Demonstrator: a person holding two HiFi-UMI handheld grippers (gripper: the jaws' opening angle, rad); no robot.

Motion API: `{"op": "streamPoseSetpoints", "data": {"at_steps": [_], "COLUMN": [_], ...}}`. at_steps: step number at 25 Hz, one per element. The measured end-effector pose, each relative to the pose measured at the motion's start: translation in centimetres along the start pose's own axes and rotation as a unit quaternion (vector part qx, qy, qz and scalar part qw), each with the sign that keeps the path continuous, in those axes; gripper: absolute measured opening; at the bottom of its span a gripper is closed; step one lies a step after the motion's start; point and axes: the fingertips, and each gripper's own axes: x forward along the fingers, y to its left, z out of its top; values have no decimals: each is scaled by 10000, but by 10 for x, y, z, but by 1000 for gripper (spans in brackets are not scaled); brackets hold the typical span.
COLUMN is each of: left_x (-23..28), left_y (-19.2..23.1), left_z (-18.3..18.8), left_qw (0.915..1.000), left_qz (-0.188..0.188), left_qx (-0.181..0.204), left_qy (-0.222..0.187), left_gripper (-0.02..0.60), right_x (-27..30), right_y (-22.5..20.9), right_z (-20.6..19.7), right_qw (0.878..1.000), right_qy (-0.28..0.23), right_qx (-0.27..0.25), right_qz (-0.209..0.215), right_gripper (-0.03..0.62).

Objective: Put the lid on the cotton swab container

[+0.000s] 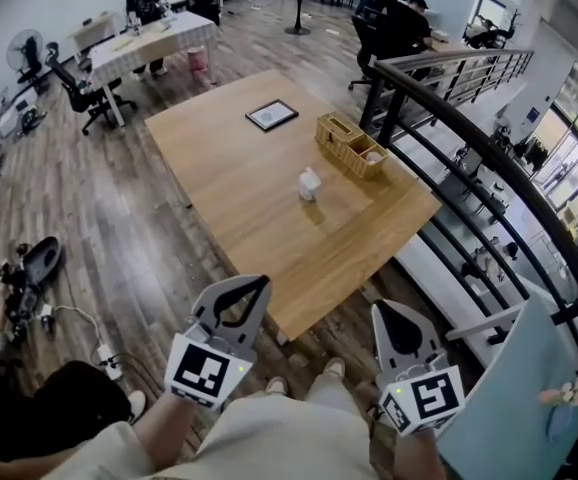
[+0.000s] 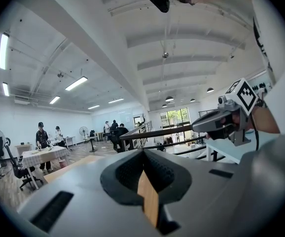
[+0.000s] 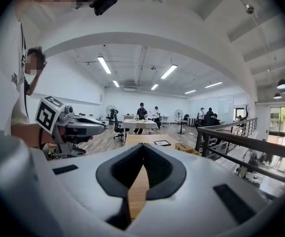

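Observation:
A small white container (image 1: 310, 183) stands near the middle of the wooden table (image 1: 229, 168), too small for its lid to be made out. Both grippers are held close to the person's body, short of the table's near corner and well away from the container. My left gripper (image 1: 261, 282) is shut with nothing in it; in its own view the jaws (image 2: 143, 152) meet at the tips. My right gripper (image 1: 380, 307) is likewise shut and empty (image 3: 142, 146). Each gripper shows in the other's view: the right gripper (image 2: 202, 125) and the left gripper (image 3: 96, 125).
A wicker basket (image 1: 351, 145) sits at the table's right edge and a dark framed tablet (image 1: 272, 115) lies at its far side. A black railing (image 1: 469, 138) runs along the right. People sit at desks in the background, and cables lie on the floor at the left.

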Motion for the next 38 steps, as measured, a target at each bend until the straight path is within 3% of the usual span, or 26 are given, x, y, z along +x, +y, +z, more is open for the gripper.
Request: {"op": "streamPoseSetpoints", "data": {"at_steps": [7,16,29,38], "left_x": [35,121,259,313], "left_y": [12,43,59,55], "left_z": [0,-10,10,19], "left_qw": [9999,9957,9745,9637], "left_qz": [143,851,2047,2440], "left_qx": [49,-15,-120,-111], "left_qy": [13,374,910,1077], "left_gripper": [23,23,23,23], "right_x": [28,112,210,241], "right_y": [-35,-120,-267,-323], "right_z": [-7,-16,-5,6], "right_qw": [9998,9964,9797,9696], "right_qy": [88,121,61,-63], "right_qx": [-158,-137,-120,-279], "right_qz": [127,832,2000,2431], "right_gripper": [26,26,26,26]}}
